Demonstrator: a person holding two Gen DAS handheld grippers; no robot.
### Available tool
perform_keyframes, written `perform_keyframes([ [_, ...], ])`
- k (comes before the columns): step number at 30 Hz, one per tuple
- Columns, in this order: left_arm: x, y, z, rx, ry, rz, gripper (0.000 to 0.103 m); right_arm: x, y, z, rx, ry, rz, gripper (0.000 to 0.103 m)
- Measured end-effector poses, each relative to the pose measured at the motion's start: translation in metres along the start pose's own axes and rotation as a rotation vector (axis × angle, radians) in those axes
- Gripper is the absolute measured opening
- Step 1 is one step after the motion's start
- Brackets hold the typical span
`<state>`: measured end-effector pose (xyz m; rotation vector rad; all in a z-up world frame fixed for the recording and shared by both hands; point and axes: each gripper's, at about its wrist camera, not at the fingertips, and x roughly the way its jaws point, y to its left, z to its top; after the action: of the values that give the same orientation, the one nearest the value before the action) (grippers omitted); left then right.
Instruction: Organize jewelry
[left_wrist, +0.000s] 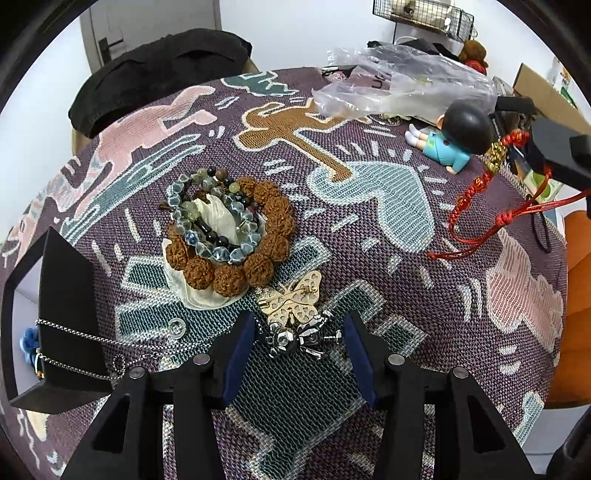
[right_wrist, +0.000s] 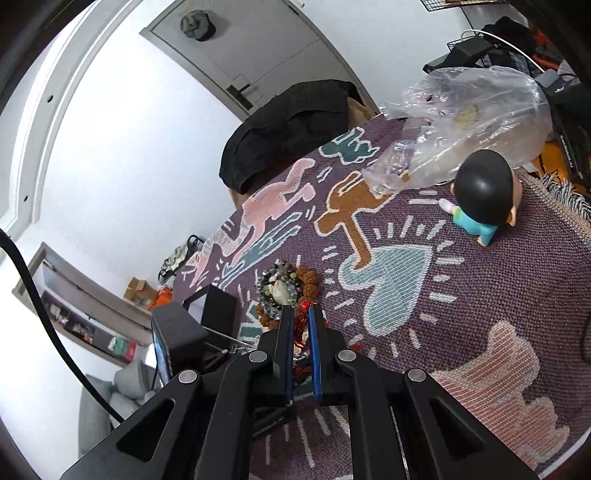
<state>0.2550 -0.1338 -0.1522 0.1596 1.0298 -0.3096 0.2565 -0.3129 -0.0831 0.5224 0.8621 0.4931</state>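
Observation:
In the left wrist view my left gripper (left_wrist: 300, 332) is open, its blue-padded jaws on either side of a silver skull charm (left_wrist: 299, 338) that lies against a gold butterfly brooch (left_wrist: 293, 297). Beyond them a pile of bead bracelets (left_wrist: 229, 229) rests on white cloth. A silver chain (left_wrist: 110, 341) drapes over a black box (left_wrist: 62, 317) at the left. My right gripper (right_wrist: 301, 314) is shut on a red knotted cord ornament (left_wrist: 480, 184), held above the table at the right; red cord (right_wrist: 303, 309) shows between its pads.
A patterned woven cloth (left_wrist: 369, 240) covers the table. A doll in blue (left_wrist: 454, 136) and a clear plastic bag (left_wrist: 406, 85) lie at the far right. A black garment (left_wrist: 155, 70) hangs over a chair behind the table.

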Motion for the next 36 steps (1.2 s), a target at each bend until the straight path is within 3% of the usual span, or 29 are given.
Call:
perform_keyframes([
  [2,-0.002,0.000,-0.003,0.014,-0.006,-0.006,0.043,0.000,-0.004,0.000,0.010,-0.001,-0.003,0.009],
  [11,-0.020,0.017,-0.015,-0.020,-0.008,-0.074,0.035,0.005,-0.005,-0.002,0.014,0.007,0.000,0.009],
  [12,-0.024,0.019,-0.015,-0.023,-0.016,-0.064,0.019,0.006,-0.004,-0.003,0.012,0.008,0.000,0.009],
  [24,-0.061,0.049,-0.010,-0.079,-0.074,-0.078,0.018,0.019,0.007,-0.007,-0.009,0.033,0.001,0.009],
  [36,-0.104,0.097,0.011,-0.205,-0.101,-0.119,0.018,0.036,0.023,-0.005,-0.055,0.091,-0.177,0.009],
])
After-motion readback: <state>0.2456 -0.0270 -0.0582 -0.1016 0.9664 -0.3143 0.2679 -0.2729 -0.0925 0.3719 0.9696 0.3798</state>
